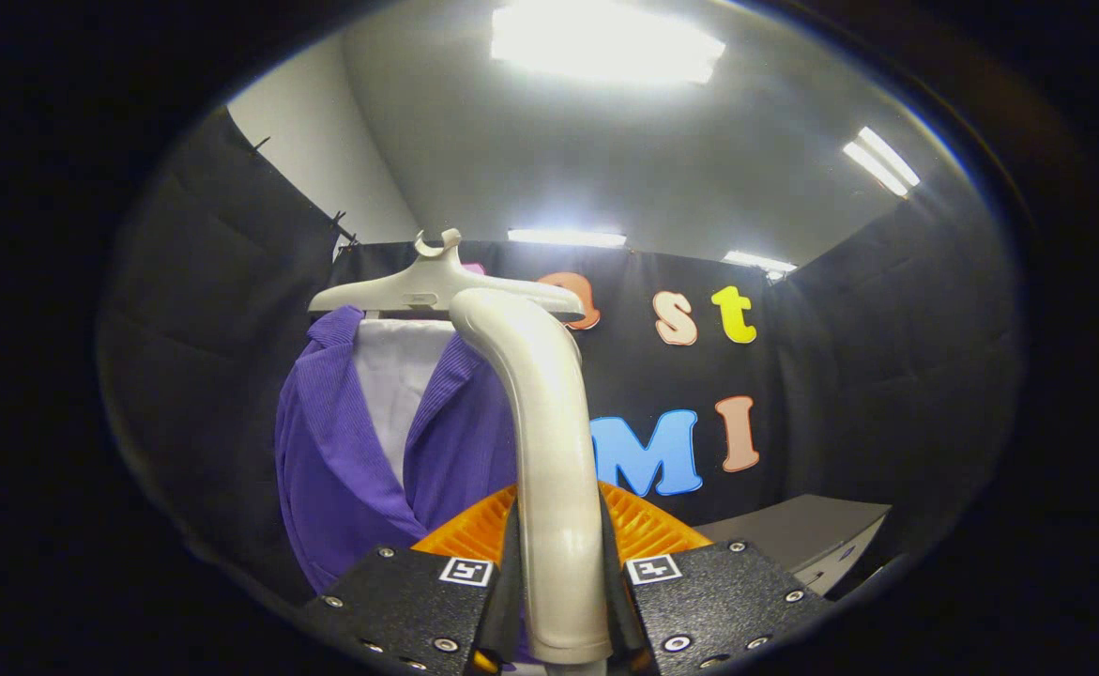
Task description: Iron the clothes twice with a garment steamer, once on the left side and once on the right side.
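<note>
My hand-held gripper (558,601) is clamped on the steamer (549,451) handle. Jacket (343,469) hangs on hanger (436,286) just beyond, to the left. Risk: smooth handle could twist in my grip mid-stroke.

Grey table (798,530) at right, ceiling lights (605,42) overhead

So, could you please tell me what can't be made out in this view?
- Steamer head: it curves away at the top of the steamer handle, clamped in the tool.
- Purple garment: its right side is hidden behind the handle.
- Hanger: its right arm is covered by the handle.
</note>
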